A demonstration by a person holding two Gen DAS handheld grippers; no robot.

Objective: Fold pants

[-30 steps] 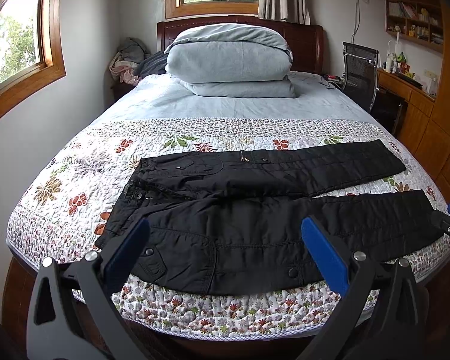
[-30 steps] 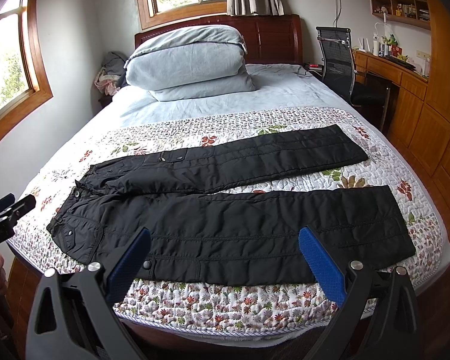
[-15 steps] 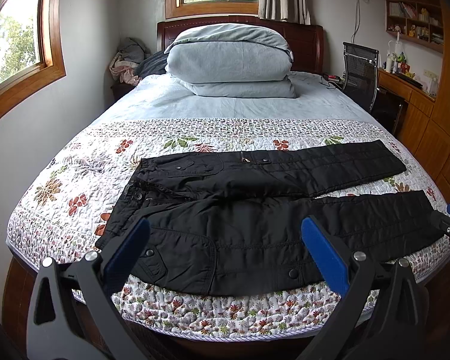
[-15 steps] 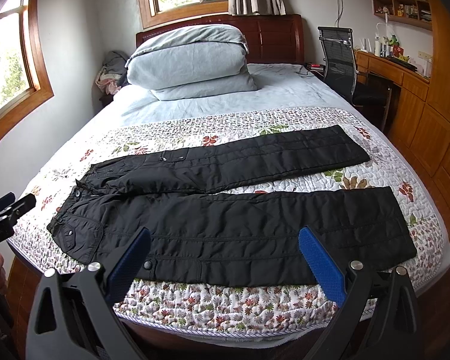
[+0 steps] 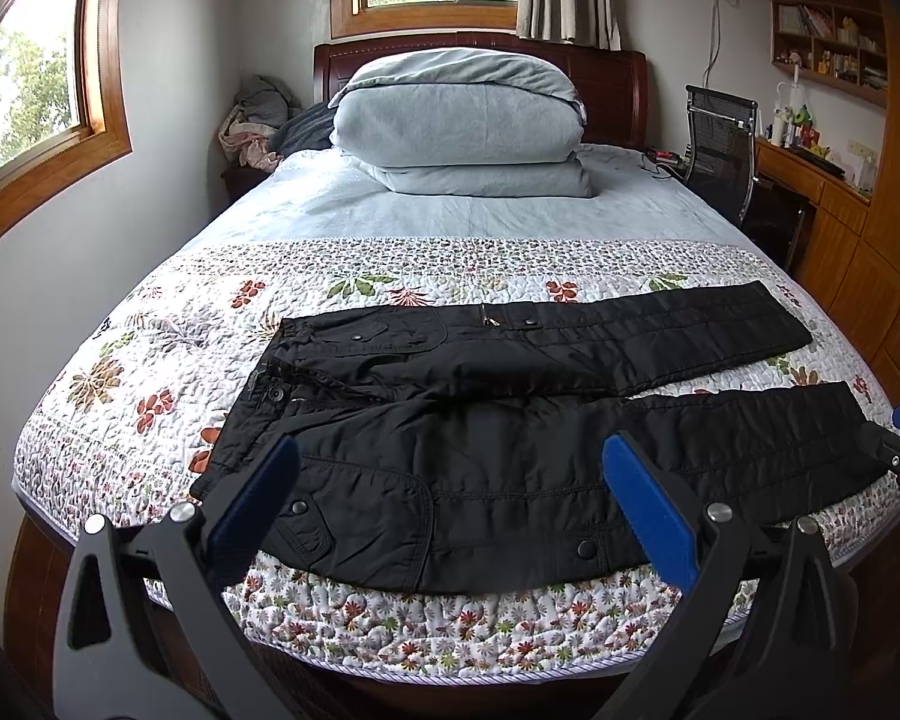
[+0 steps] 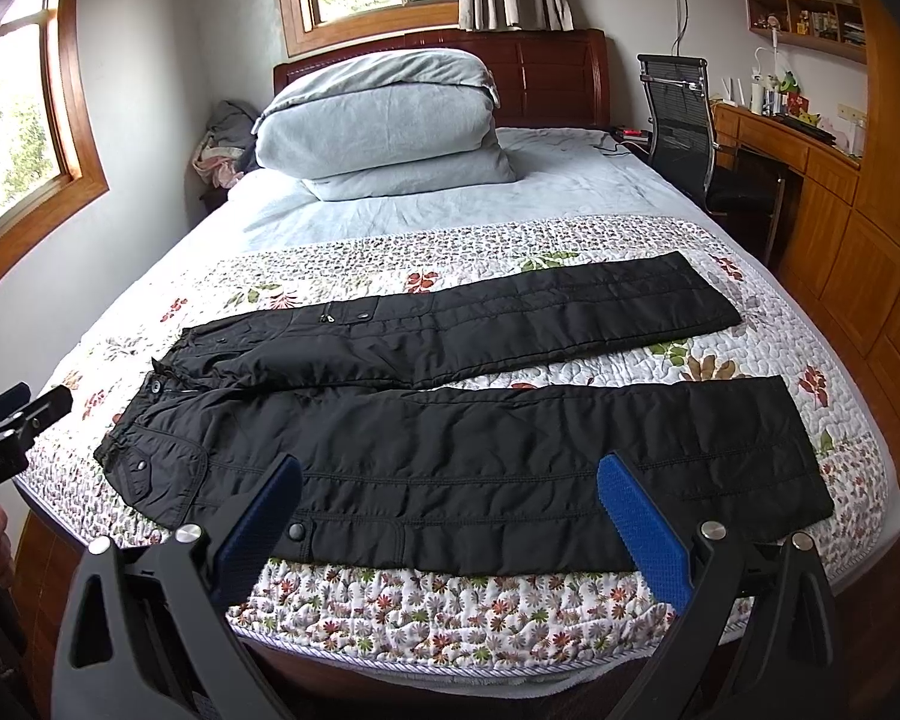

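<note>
Your black pants (image 5: pixel 510 438) lie flat across the near end of the bed (image 5: pixel 150 330), legs spread. Both hand-held grippers (image 5: pixel 450 498) (image 6: pixel 447 504) hover open, empty. Pinch one layer only and the slick fabric may slip.

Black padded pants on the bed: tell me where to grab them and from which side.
Grip the black padded pants along the near leg's outer edge, at waistband corner and hem corner, coming from the bed's foot. That leg lies flat beside the far leg, ready to lift over.

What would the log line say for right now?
phase: before first grasp | pants: flat, unfolded on quilt | left tongs: open, empty | right tongs: open, empty
</note>
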